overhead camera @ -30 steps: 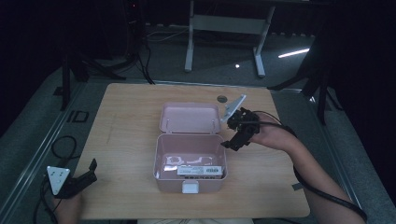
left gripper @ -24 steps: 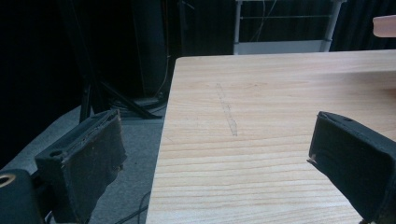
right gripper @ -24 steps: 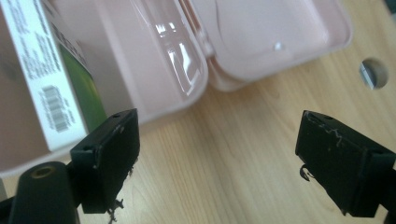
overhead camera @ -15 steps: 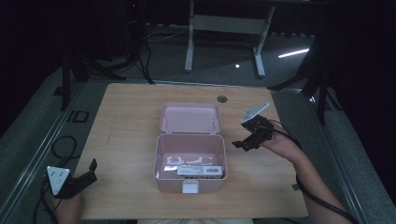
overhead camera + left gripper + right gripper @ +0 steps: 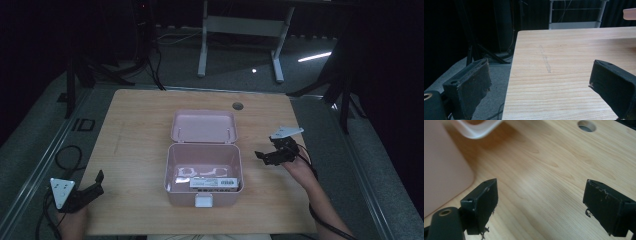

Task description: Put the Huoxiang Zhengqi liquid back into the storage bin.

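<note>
The right gripper [image 5: 262, 156] was held wide open and empty just right of the open pink box [image 5: 204, 172]; the left gripper [image 5: 95, 184], also open and empty, was kept at the near left table [image 5: 135, 130] corner.

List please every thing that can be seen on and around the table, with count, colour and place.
box: 1, pink, table centre, lid open and laid back
items in box: several, white, too small to identify
table: 1, light wood, centre
cable hole: 1, grey, table's far edge
stand: 1, grey, floor behind table
left tool: 1, black, open, table's near left corner
right tool: 1, black, open, right of box, holding nothing
hands: 2, at near edge
</note>
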{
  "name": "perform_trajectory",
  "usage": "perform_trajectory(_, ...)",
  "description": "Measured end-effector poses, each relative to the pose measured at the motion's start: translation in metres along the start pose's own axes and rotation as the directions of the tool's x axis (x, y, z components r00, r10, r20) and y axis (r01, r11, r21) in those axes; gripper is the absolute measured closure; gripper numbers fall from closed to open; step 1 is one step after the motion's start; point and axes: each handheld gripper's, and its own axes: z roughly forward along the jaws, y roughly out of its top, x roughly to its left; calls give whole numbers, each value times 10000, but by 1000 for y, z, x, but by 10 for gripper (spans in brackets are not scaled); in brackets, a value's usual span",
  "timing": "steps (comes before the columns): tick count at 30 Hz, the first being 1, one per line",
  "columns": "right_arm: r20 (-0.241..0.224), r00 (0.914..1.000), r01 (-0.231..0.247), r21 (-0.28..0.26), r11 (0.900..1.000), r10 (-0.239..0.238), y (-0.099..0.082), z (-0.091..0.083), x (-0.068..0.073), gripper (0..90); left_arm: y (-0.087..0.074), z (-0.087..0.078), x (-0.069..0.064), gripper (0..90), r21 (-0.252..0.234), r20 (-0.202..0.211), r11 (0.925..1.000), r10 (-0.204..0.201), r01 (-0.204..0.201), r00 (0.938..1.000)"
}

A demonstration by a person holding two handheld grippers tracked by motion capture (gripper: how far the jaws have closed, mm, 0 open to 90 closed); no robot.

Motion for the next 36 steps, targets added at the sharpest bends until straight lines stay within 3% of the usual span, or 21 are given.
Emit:
perform_trajectory(3, 561, 9983, -125, -305, 9995, 142, -14, 4, -3, 126, 0, 0, 0, 37, -19, -13, 10000, -15, 15, 10000)
perform_trajectory(7, 1123, 9926, -453, -202, 9988, 473, -33, 9, -7, 121, 0, 0, 0, 37, -7, -13, 10000, 16, -16, 10000)
perform_trajectory(15, 1758, 9746, -1319, -518, 9899, 1390, -60, 9, -15, 121, 0, 0, -1, 37, 2, -51, 10000, 57, -57, 10000)
perform_trajectory(17, 2081, 9646, -1508, -694, 9861, 1622, -65, 6, -17, 121, 0, 0, -1, 37, 5, -52, 10000, 63, -63, 10000)
perform_trajectory(21, 2268, 9510, -1942, -906, 9768, 2101, -75, 3, -20, 125, 0, 0, -1, 37, 10, -61, 10000, 65, -65, 10000)
perform_trajectory(25, 2860, 9298, -2110, -1010, 9723, 2315, -82, -2, -19, 124, 0, 0, -1, 37, 16, -36, 10000, 38, -38, 10000)
perform_trajectory(27, 3132, 9149, -2276, -1207, 9662, 2546, -84, -5, -18, 124, 0, 0, -1, 37, 12, -34, 10000, 29, -28, 10000)
perform_trajectory(29, 3283, 9055, -2372, -1336, 9622, 2688, -86, -8, -18, 120, 0, 0, -1, 37, 22, -26, 10000, 34, -34, 10000)
perform_trajectory(31, 3520, 8894, -2604, -1339, 9562, 2915, -87, -10, -18, 120, 0, 0, -1, 37, 25, -22, 10000, 38, -38, 10000)
perform_trajectory(33, 3592, 8802, -2720, -1535, 9500, 3101, -89, -13, -18, 121, 0, 0, -1, 37, 25, -39, 10000, 36, -36, 10000)
perform_trajectory(35, 3808, 8628, -2937, -1576, 9428, 3325, -91, -15, -18, 120, 0, 0, -1, 37, 34, -39, 10000, 33, -33, 10000)
perform_trajectory(36, 3743, 8614, -2980, -1748, 9384, 3433, -92, -17, -18, 120, 0, 0, -1, 37, 35, -36, 10000, 37, -37, 10000)
